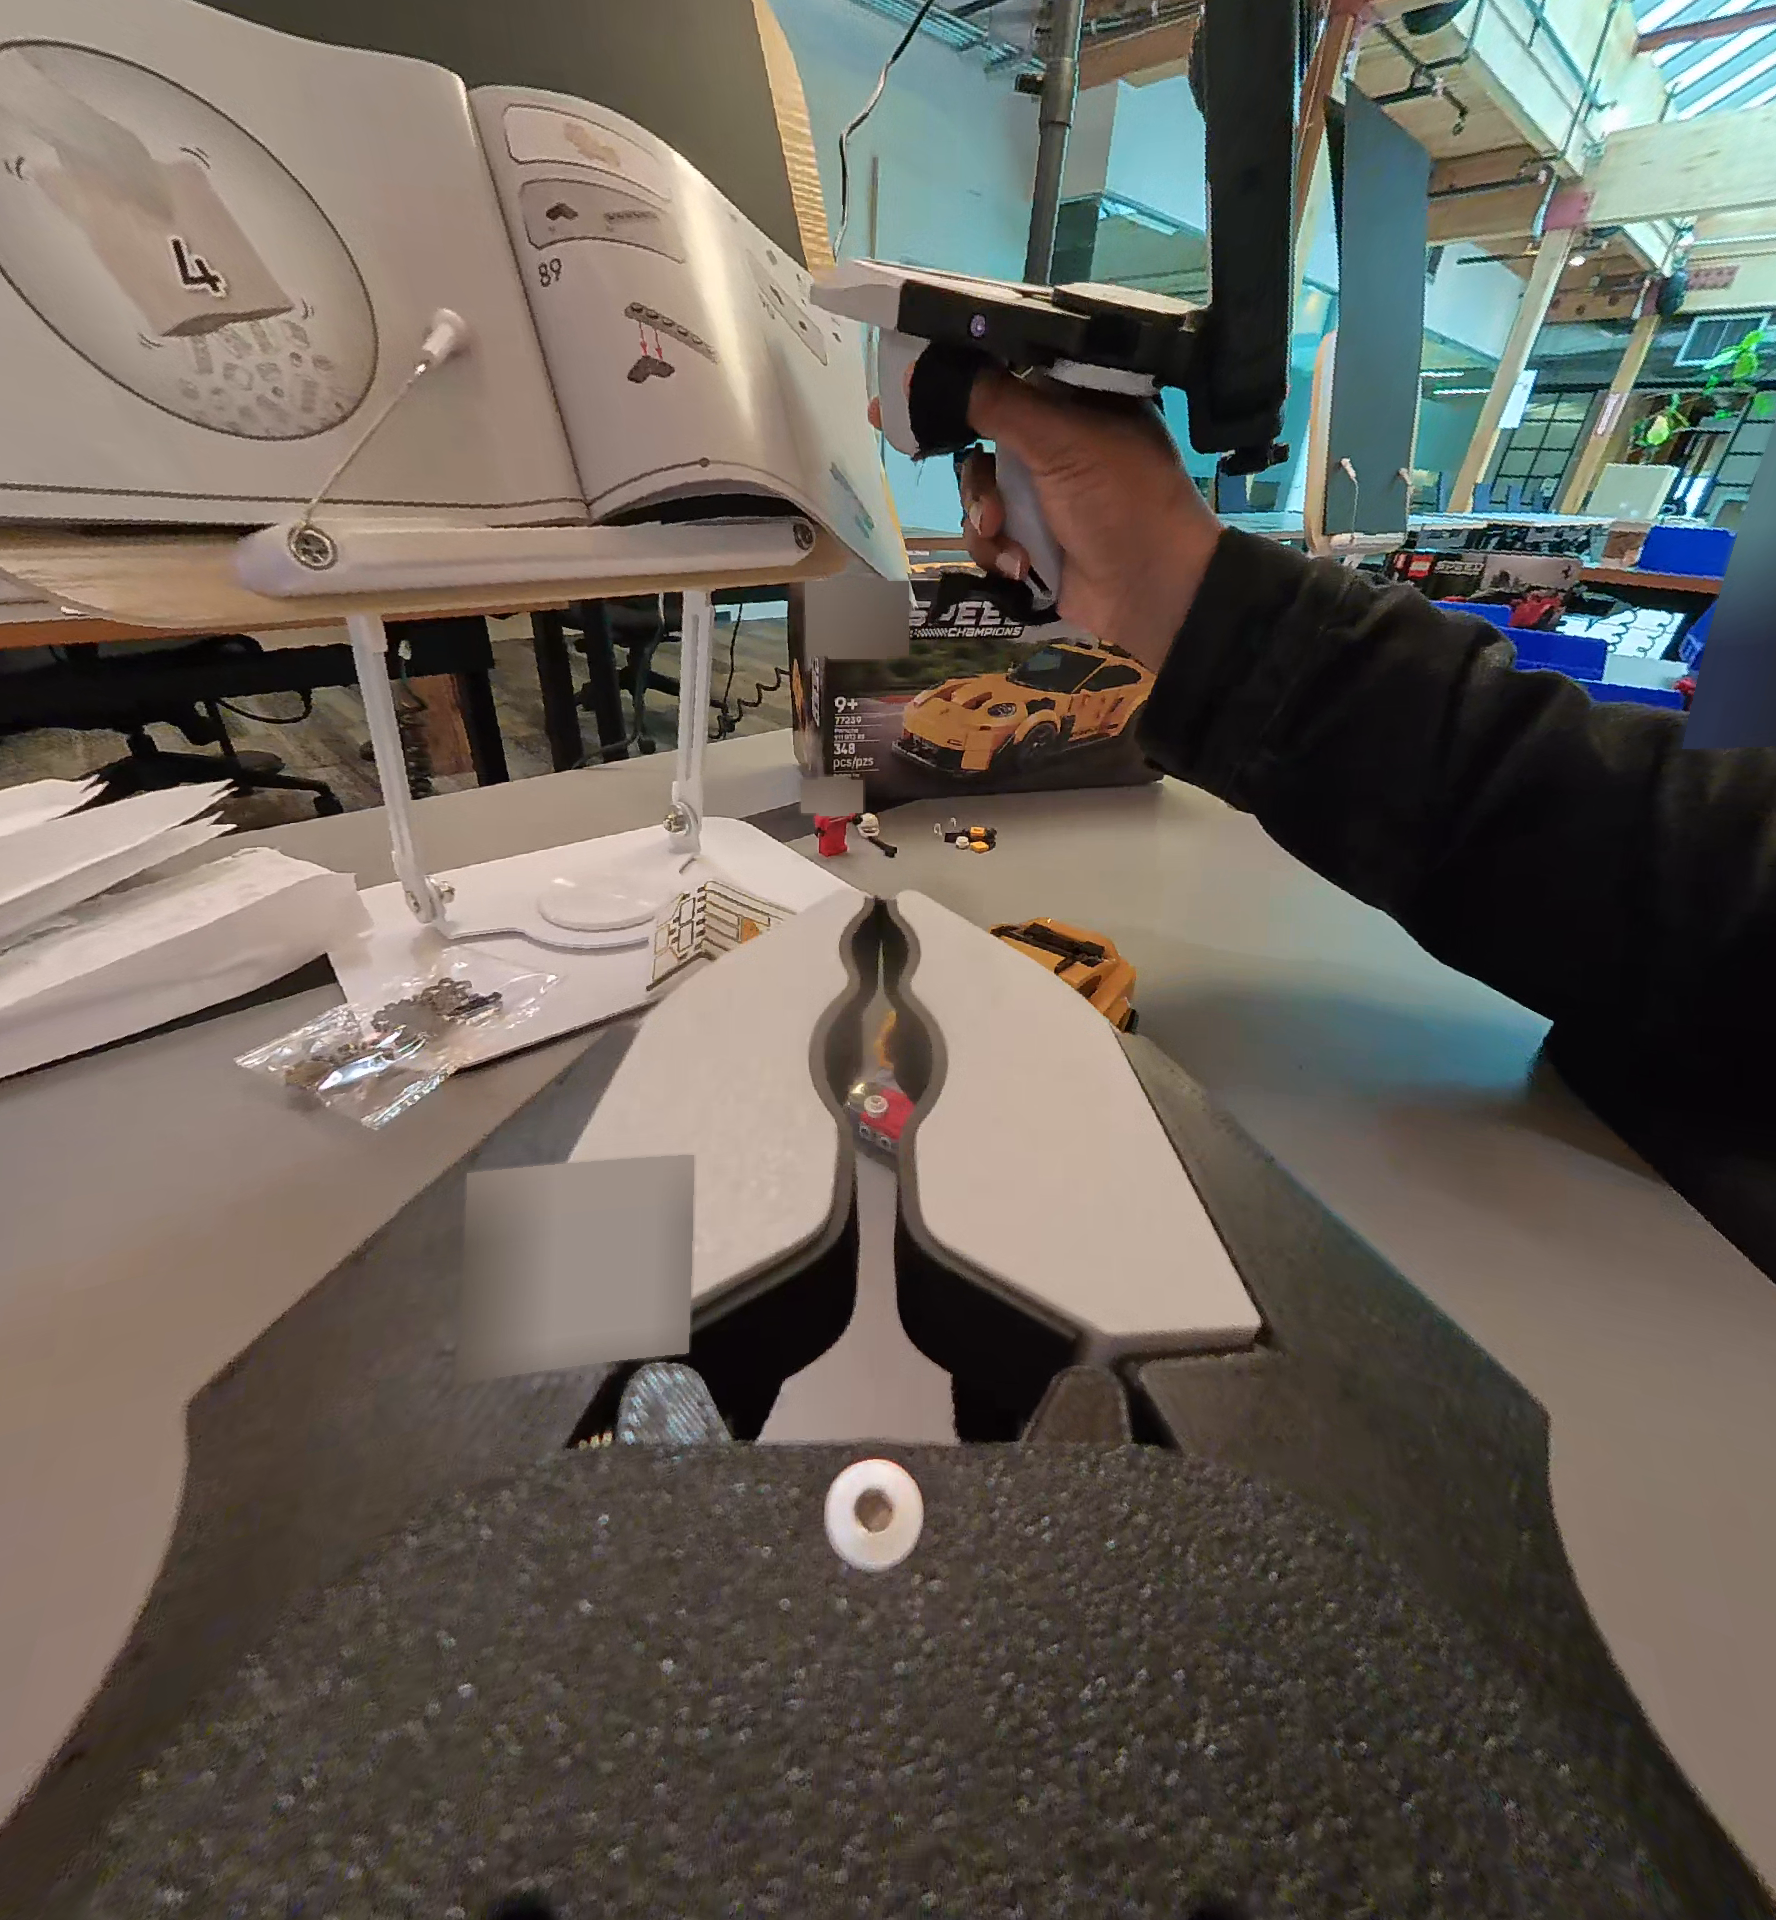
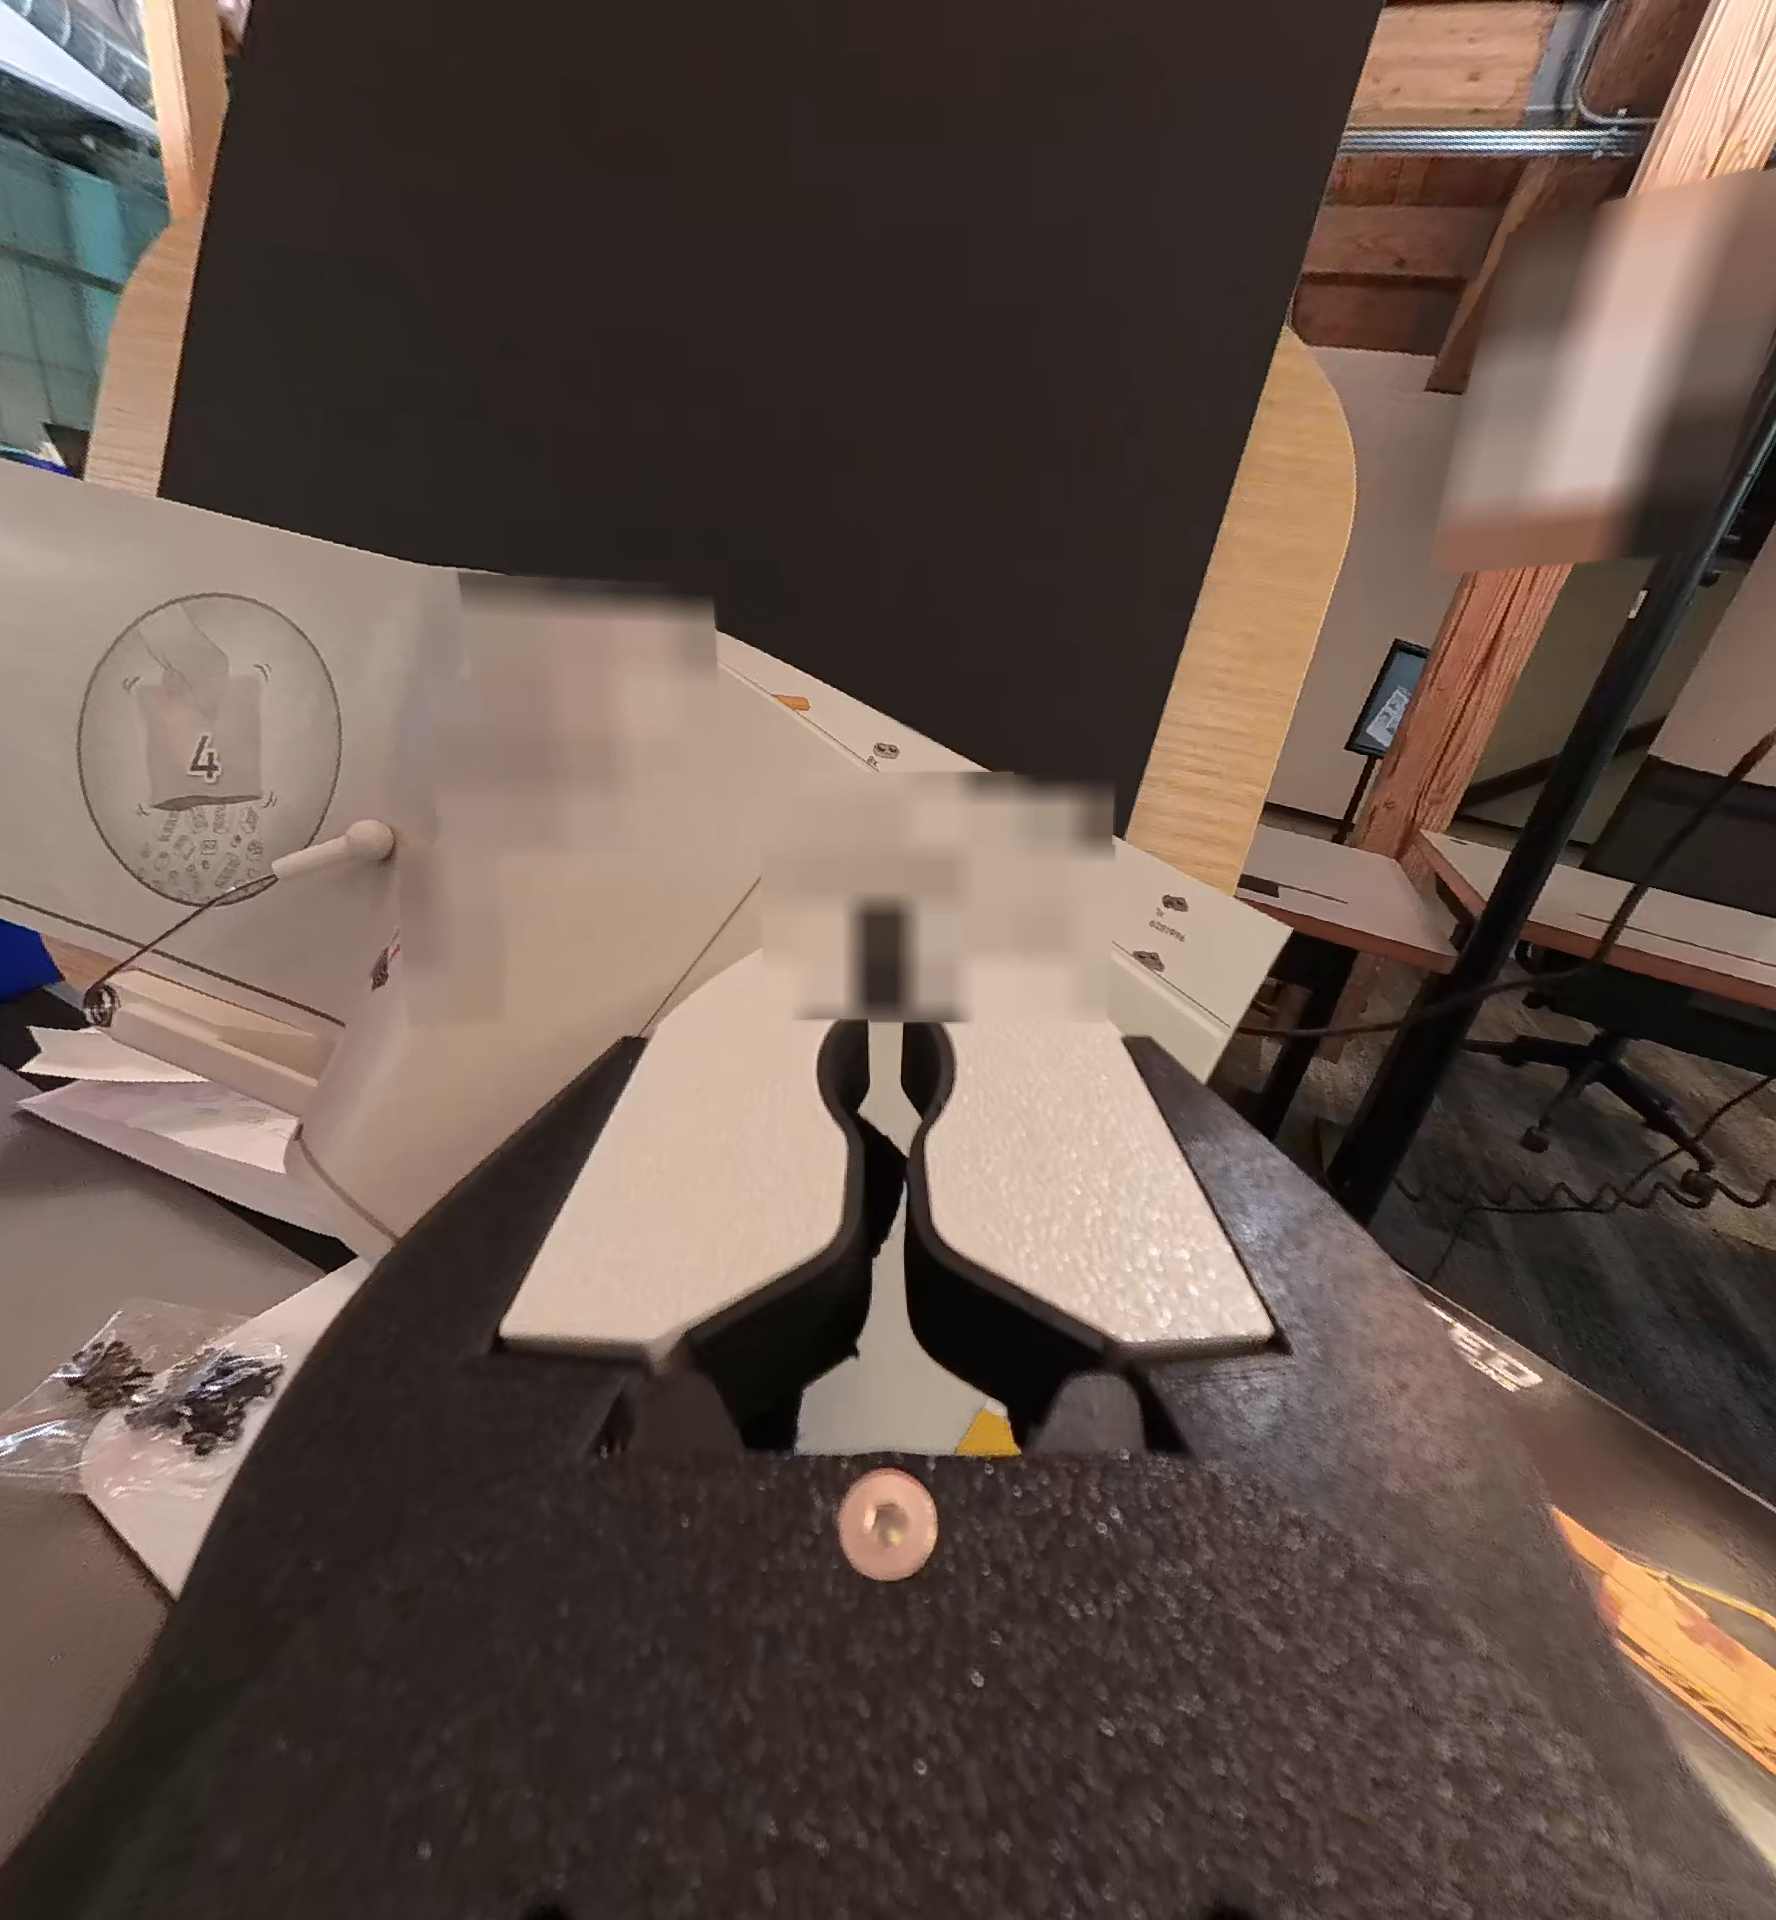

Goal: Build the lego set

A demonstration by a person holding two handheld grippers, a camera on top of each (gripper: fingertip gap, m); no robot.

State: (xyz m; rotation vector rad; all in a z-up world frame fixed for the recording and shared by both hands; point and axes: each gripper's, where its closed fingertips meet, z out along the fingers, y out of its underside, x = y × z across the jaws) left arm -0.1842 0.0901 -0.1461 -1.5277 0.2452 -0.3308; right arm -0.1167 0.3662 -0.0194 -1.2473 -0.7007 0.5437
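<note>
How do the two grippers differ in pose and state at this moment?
The left gripper sits low over the table, fingers closed; the right gripper is raised level with the booklet, a hand gripping its handle. A red piece shows between the left's fingers; the right's hold nothing visible. Both look shut.

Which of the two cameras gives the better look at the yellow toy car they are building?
The left wrist view. The yellow car sits on the grey table just right of the left gripper, partly hidden behind its finger. The right wrist view does not show the car on the table, mostly the instruction booklet.
</note>
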